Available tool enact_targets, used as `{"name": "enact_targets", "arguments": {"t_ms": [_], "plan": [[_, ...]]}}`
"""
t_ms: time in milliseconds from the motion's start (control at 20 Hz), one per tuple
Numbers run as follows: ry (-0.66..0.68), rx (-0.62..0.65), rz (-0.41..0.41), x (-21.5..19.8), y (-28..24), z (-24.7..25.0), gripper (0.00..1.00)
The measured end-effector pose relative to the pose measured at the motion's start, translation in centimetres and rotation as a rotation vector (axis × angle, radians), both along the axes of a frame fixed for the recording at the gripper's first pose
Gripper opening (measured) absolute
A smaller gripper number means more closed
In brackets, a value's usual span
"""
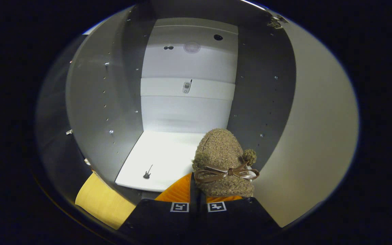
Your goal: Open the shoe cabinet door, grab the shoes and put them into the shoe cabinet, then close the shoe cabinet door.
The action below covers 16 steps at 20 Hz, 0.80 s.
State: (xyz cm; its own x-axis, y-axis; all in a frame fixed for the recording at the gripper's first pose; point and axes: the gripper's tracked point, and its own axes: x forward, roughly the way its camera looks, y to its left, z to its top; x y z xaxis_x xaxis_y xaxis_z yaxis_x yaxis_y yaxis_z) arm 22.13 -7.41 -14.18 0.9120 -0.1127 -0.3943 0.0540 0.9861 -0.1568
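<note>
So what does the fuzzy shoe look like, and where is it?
Look into the open shoe cabinet, with its dark side walls and bright white floor. At the front right of that floor, just ahead of the gripper, whose fingers are closed together holding it, is the shoe. It is a brownish woolly slipper with a shiny brown ribbon bow and a little pom-pom.

text: none legible | fingers (pixel 197 206) — coded square markers, no words
</note>
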Motion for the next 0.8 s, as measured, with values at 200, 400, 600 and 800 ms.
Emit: {"name": "enact_targets", "arguments": {"t_ms": [200,400,600,800], "plan": [[0.008,0.004,0.000,5.5,-0.6,0.8,0.05],[0.048,0.043,-0.009,11.0,-1.5,-0.7,0.05],[0.118,0.081,-0.033,15.0,-2.7,-3.5,0.05],[0.166,0.054,-0.024,17.2,-2.5,-6.3,0.05]]}}
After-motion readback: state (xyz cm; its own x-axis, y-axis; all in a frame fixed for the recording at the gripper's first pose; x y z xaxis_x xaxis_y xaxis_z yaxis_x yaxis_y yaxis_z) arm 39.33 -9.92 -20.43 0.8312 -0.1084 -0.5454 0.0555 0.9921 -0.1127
